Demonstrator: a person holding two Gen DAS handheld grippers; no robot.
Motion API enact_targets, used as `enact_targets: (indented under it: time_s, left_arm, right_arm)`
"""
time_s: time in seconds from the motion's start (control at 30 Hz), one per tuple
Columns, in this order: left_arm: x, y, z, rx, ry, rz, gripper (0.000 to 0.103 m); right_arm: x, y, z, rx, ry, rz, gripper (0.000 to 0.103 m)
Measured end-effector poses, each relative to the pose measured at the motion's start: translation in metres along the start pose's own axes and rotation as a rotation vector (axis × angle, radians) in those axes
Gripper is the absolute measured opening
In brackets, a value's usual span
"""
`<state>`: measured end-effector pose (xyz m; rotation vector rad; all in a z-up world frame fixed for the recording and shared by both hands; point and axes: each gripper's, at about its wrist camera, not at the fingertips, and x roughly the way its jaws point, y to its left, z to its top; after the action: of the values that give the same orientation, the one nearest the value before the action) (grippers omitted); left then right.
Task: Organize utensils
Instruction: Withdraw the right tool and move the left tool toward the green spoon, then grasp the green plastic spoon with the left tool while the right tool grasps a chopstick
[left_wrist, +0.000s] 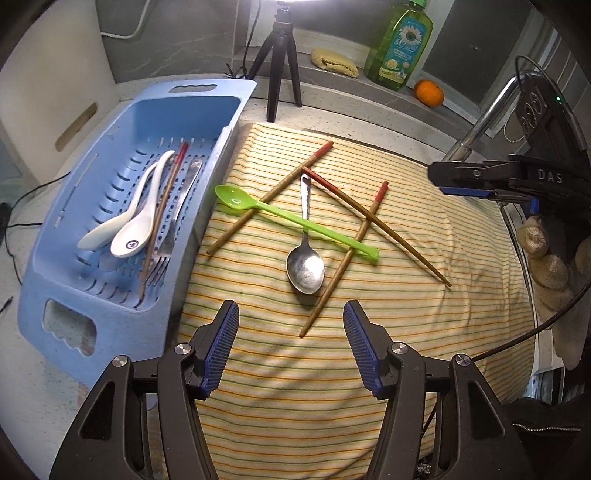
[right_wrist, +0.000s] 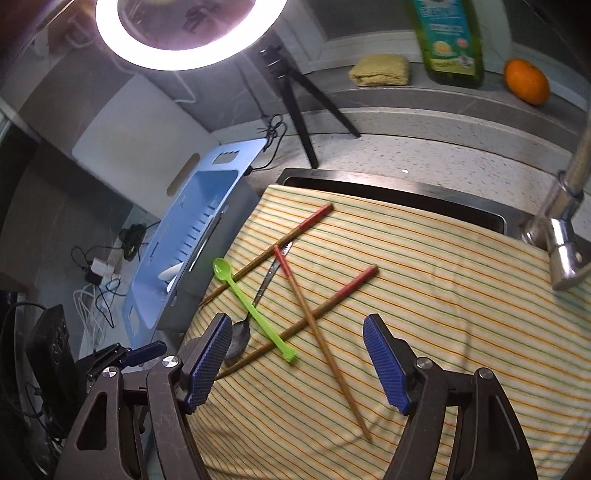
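A striped cloth (left_wrist: 332, 369) carries a green plastic spoon (left_wrist: 295, 218), a metal spoon (left_wrist: 306, 267) and three red-tipped chopsticks (left_wrist: 273, 195), all crossing one another. My left gripper (left_wrist: 290, 310) hovers open just short of the metal spoon's bowl, with one chopstick's end below its gap. My right gripper (right_wrist: 298, 321) is open above the green spoon's (right_wrist: 255, 314) handle end and two chopsticks (right_wrist: 325, 354); it grips nothing. To the left, a blue drainer basket (left_wrist: 33, 258) holds two white ceramic spoons (left_wrist: 136, 225), a chopstick and a fork (left_wrist: 162, 258).
A black tripod (left_wrist: 282, 62), a yellow sponge (left_wrist: 334, 62), a green soap bottle (left_wrist: 400, 48) and an orange (left_wrist: 428, 93) stand at the back. A faucet (right_wrist: 565, 229) rises at the right. A white board (left_wrist: 55, 81) leans behind the basket. Cables lie on the left.
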<state>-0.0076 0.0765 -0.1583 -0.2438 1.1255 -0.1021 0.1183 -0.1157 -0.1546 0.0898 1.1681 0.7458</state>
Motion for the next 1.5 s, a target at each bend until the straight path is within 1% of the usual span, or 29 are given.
enact_targets:
  time_s: [0.07, 0.13, 0.23, 0.33, 0.37, 0.47, 0.57, 0.6, 0.63, 0.67, 0.7, 0.8, 0.93, 0.97, 1.07, 1.2, 1.33, 1.4, 1.47, 1.5]
  left_arm:
    - [-0.001, 0.003, -0.001, -0.001, -0.002, 0.003, 0.058]
    - [-0.004, 0.006, -0.002, -0.006, -0.006, 0.005, 0.058]
    - [-0.008, 0.01, -0.004, -0.004, -0.016, 0.012, 0.058]
    - [-0.011, 0.01, -0.002, 0.041, -0.016, 0.033, 0.058]
    - [-0.013, 0.008, 0.0, 0.074, -0.015, 0.041, 0.058]
    - [-0.015, -0.005, 0.009, 0.224, -0.007, 0.063, 0.058]
    - [-0.012, -0.025, 0.023, 0.419, 0.02, 0.085, 0.058]
    - [-0.01, -0.03, 0.026, 0.471, 0.03, 0.091, 0.058]
    - [-0.007, -0.037, 0.032, 0.547, 0.042, 0.096, 0.058]
    - [-0.005, -0.041, 0.034, 0.595, 0.048, 0.097, 0.058]
    - [-0.001, -0.047, 0.04, 0.663, 0.063, 0.093, 0.058]
    - [0.016, -0.056, 0.055, 0.796, 0.119, 0.073, 0.058]
    - [0.047, -0.062, 0.071, 0.916, 0.23, 0.029, 0.056]
    - [0.057, -0.063, 0.074, 0.952, 0.273, 0.015, 0.055]
    - [0.08, -0.067, 0.08, 1.034, 0.368, -0.005, 0.054]
    - [0.099, -0.074, 0.08, 1.155, 0.435, 0.008, 0.054]
    - [0.114, -0.085, 0.076, 1.256, 0.478, 0.012, 0.054]
    - [0.121, -0.088, 0.075, 1.285, 0.503, 0.015, 0.046]
    - [0.129, -0.09, 0.073, 1.305, 0.528, 0.022, 0.035]
    - [0.133, -0.09, 0.072, 1.311, 0.537, 0.026, 0.034]
  right_arm:
    - [0.009, 0.006, 0.003, -0.017, 0.022, -0.002, 0.057]
    - [0.018, 0.011, 0.003, -0.032, 0.043, -0.007, 0.055]
    - [0.03, 0.016, 0.003, -0.045, 0.085, -0.006, 0.049]
    - [0.036, 0.014, 0.002, -0.028, 0.096, -0.027, 0.048]
    - [0.037, 0.012, 0.002, -0.024, 0.1, -0.037, 0.047]
    - [0.038, 0.005, -0.001, -0.016, 0.11, -0.052, 0.046]
    - [0.037, -0.005, -0.006, 0.0, 0.114, -0.074, 0.045]
    - [0.036, -0.008, -0.007, 0.012, 0.113, -0.076, 0.045]
    - [0.034, -0.012, -0.01, 0.033, 0.111, -0.076, 0.044]
    - [0.032, -0.017, -0.013, 0.055, 0.107, -0.075, 0.044]
    - [0.03, -0.022, -0.016, 0.079, 0.102, -0.075, 0.044]
    - [0.021, -0.033, -0.024, 0.138, 0.075, -0.08, 0.044]
    - [0.001, -0.046, -0.04, 0.24, 0.017, -0.085, 0.044]
    - [-0.004, -0.049, -0.044, 0.264, 0.002, -0.091, 0.044]
    - [-0.019, -0.062, -0.063, 0.364, -0.047, -0.109, 0.044]
    - [-0.031, -0.075, -0.092, 0.496, -0.089, -0.124, 0.044]
    - [-0.038, -0.08, -0.115, 0.581, -0.115, -0.133, 0.044]
    - [-0.041, -0.08, -0.122, 0.607, -0.123, -0.134, 0.044]
    - [-0.043, -0.079, -0.124, 0.618, -0.129, -0.133, 0.044]
    - [-0.045, -0.078, -0.124, 0.62, -0.134, -0.135, 0.044]
